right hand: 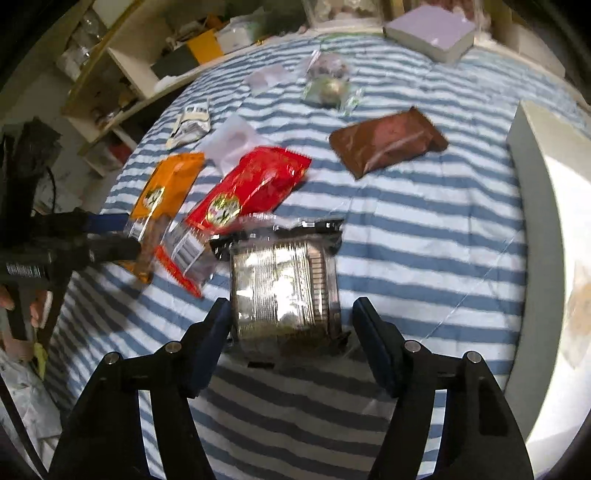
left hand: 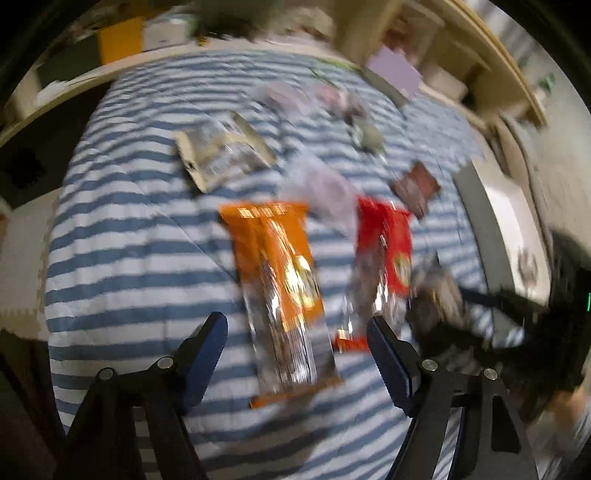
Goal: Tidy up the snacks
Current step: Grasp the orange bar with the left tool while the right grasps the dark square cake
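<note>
An orange snack packet [left hand: 280, 280] lies lengthwise on the blue-and-white striped cloth [left hand: 129, 258]. My left gripper [left hand: 295, 328] stands open astride its lower half, with a gap on each side. A red packet [left hand: 384, 251] lies just right of it. In the right wrist view a clear, silvery packet with black ends [right hand: 282, 288] lies between the fingers of my right gripper [right hand: 291, 314]. The left finger is at the packet's edge and the right finger stands off it, so that gripper is open. The left gripper [right hand: 125, 236] appears there at the orange packet [right hand: 166, 192].
More snacks lie farther back: a brown packet [right hand: 388, 142], a white-and-silver packet [right hand: 190, 125], clear pouches [right hand: 232, 142] and a green-wrapped one [right hand: 327, 90]. A lilac box [right hand: 432, 31] sits at the far edge and a white box [right hand: 535, 177] at the right. Cluttered shelves [right hand: 122, 66] stand behind.
</note>
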Tool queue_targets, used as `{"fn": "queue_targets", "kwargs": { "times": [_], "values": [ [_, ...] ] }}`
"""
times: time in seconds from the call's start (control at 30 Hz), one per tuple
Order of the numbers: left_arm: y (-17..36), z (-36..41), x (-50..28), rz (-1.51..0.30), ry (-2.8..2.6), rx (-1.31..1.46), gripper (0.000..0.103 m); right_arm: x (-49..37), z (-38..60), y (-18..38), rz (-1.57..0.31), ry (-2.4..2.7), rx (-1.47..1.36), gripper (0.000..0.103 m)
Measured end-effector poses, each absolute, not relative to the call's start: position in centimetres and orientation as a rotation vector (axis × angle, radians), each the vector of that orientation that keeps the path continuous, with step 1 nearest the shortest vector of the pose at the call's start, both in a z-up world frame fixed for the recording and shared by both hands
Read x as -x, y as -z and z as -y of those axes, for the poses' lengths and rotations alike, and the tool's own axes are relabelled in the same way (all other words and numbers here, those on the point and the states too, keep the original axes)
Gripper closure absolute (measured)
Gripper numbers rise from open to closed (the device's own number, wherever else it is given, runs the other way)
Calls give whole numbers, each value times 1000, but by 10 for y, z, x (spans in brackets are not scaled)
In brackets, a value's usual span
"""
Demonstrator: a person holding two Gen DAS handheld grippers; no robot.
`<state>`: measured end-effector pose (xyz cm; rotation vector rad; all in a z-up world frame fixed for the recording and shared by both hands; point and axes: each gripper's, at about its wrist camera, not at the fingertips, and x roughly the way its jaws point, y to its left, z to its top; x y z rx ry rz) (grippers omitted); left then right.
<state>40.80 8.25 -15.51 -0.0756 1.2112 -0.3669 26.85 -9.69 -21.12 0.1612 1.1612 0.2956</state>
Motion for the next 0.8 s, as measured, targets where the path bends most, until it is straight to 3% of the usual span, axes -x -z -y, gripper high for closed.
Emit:
{"fn": "queue_targets", "kwargs": {
  "times": [0.33, 0.43, 0.5, 0.57, 0.8],
  "values": [
    [176, -62, -440, -1211, 211, 113, 40, -279, 88, 218, -1161, -261, -131, 34],
    [184, -54, -441, -1220, 177, 88, 42, -283, 90, 220, -1175, -267, -158, 40],
    [183, -47, -428, -1220, 161, 52, 47, -283, 88, 221, -1182, -272, -154, 42],
    [185, -47, -423, -1220, 146, 3, 62, -281, 86, 216, -1176, -273, -138, 46],
    [163, -44, -412, -1151, 132, 20, 66, -275, 93, 205, -1153, -242, -120, 49]
  ]
}}
